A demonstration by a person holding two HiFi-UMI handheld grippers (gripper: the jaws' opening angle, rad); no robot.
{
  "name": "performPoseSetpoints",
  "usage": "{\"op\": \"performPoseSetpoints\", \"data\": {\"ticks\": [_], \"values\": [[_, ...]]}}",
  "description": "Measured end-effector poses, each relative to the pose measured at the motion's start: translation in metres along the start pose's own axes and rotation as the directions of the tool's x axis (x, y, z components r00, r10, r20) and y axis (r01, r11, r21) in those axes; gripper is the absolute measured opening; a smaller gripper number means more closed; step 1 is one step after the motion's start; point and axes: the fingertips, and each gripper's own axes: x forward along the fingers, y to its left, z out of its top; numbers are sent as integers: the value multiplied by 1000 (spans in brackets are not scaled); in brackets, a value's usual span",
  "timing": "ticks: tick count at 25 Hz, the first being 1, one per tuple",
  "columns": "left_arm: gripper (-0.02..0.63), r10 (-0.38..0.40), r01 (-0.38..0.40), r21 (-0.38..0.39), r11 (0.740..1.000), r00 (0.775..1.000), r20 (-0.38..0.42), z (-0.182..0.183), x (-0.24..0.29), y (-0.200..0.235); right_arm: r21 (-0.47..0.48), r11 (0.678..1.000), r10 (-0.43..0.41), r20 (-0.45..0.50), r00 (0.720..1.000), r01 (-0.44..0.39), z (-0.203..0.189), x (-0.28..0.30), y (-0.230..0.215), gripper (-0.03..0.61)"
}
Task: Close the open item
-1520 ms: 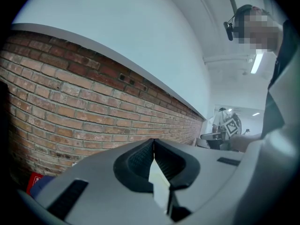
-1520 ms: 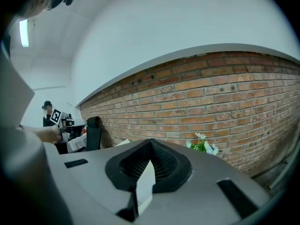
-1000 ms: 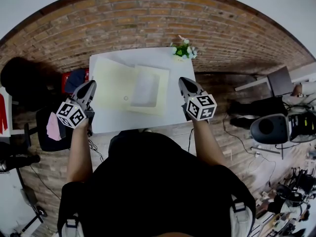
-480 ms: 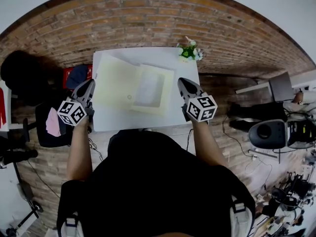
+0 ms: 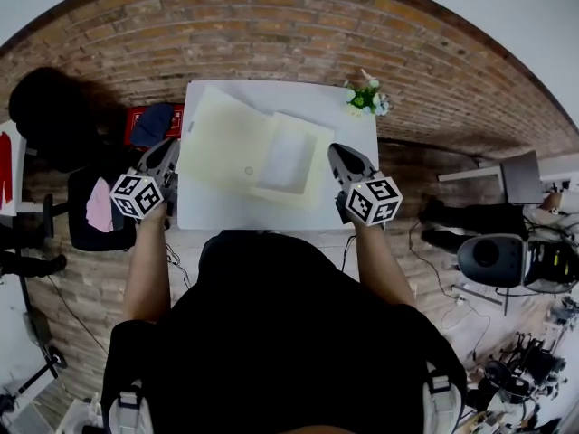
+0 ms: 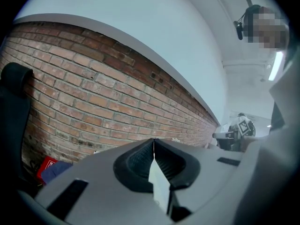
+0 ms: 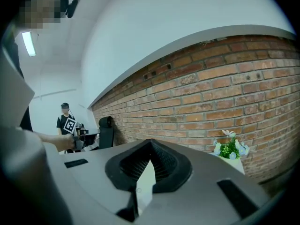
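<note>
Fingers of the L gripper are pressed together tip to tip, w/ nothing btwn them. R gripper is the same: its fingers meet at the tips, empty.

Folder lies open on the white bench, btwn the 2 grippers, and neither touches it. Its pale yellow flap is spread to the left. The pocket half, w/ a grey-white sheet, is on the right, a bit skewed to the bench edges. Flower pot stands at the far right corner, well apart from the folder. No object lies btwn either gripper and the folder.

Left of the bench are a dark chair w/ a pink cloth and a red box. Brick wall runs beyond the bench. Grey round device sits on the floor at right.

Both forearms reach fwd. L gripper is just off the bench's left edge. R gripper is over the bench, just beside the folder's right edge. Both point ahead at the wall, near level, w/ marker cubes turned up.
</note>
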Motion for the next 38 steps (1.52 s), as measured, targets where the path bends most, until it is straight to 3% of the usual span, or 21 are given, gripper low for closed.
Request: {"op": "performPoseSetpoints", "data": {"ticks": [5, 15, 21, 33, 38], "values": [[14, 25, -25, 10, 1000, 1000, -12, -14, -6, 12, -1, 999, 45, -1, 999, -45, -4, 10, 14, 21], [21, 43, -44, -47, 998, 999, -29, -37, -12, 33, -14, 995, 94, -42, 995, -94, -15, 28, 29, 21], [58, 69, -72, -29, 997, 993, -93, -58, -15, 47, -24, 991, 129, -88, 988, -132, -29, 40, 47, 21], [169, 55, -70, -68, 995, 979, -196, -101, -17, 67, -29, 986, 159, -159, 974, -166, -53, 53, 67, 21], [143, 55, -84, -121, 989, 973, -225, -121, -17, 78, -34, 985, 161, -172, 972, -169, -56, 53, 70, 21]]}}
